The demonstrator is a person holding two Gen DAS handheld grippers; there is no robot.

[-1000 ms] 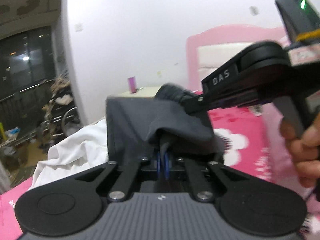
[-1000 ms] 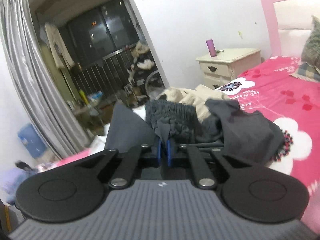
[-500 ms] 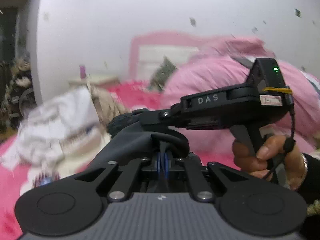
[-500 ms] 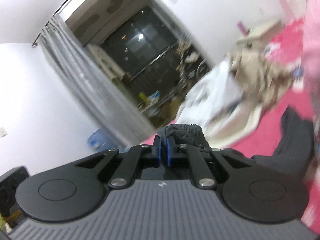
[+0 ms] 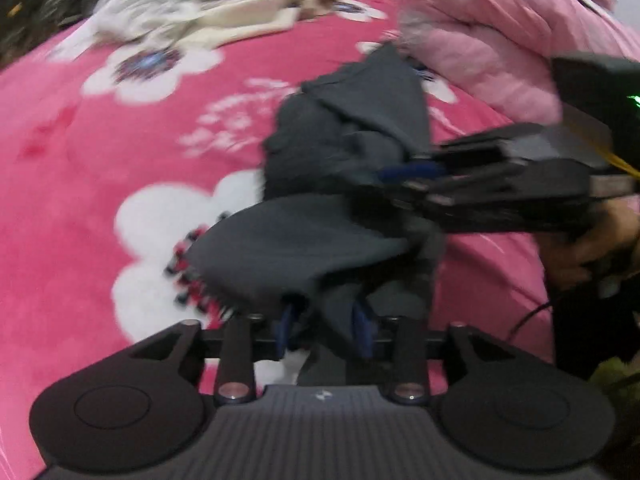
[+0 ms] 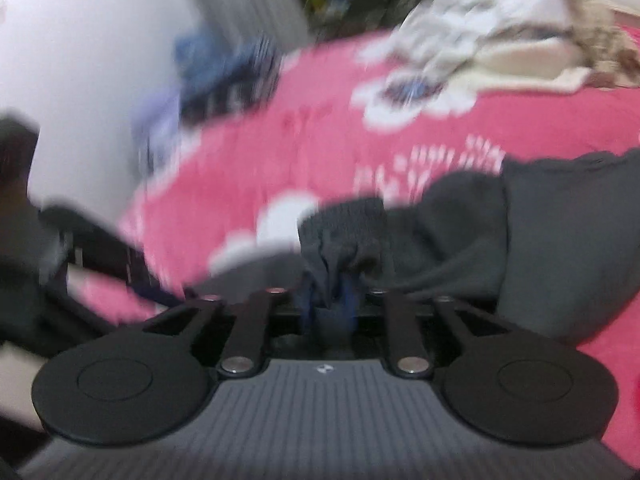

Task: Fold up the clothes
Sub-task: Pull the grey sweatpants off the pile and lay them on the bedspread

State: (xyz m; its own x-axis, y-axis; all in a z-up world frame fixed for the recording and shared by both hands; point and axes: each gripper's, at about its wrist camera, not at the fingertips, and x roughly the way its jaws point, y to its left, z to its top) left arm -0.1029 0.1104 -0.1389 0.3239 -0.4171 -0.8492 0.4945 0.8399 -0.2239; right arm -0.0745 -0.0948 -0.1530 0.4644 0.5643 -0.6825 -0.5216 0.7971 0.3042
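The dark grey garment (image 5: 320, 240) lies crumpled on the pink flowered bed (image 5: 100, 152), near the pink quilt (image 5: 480, 40). Soft, light and limp, it is best pinched at a hem or waistband. Both the left claw (image 5: 324, 320) and right claw (image 6: 330, 300) are opening, cloth between their jaws.

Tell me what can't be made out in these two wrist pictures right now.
- Left wrist view: how the dark garment is layered; motion blur smears its folds.
- Left wrist view: the right gripper fingertips, blurred against the fabric.
- Right wrist view: the pale clothes pile, blurred into streaks.
- Right wrist view: the dark shape at the left, blurred.
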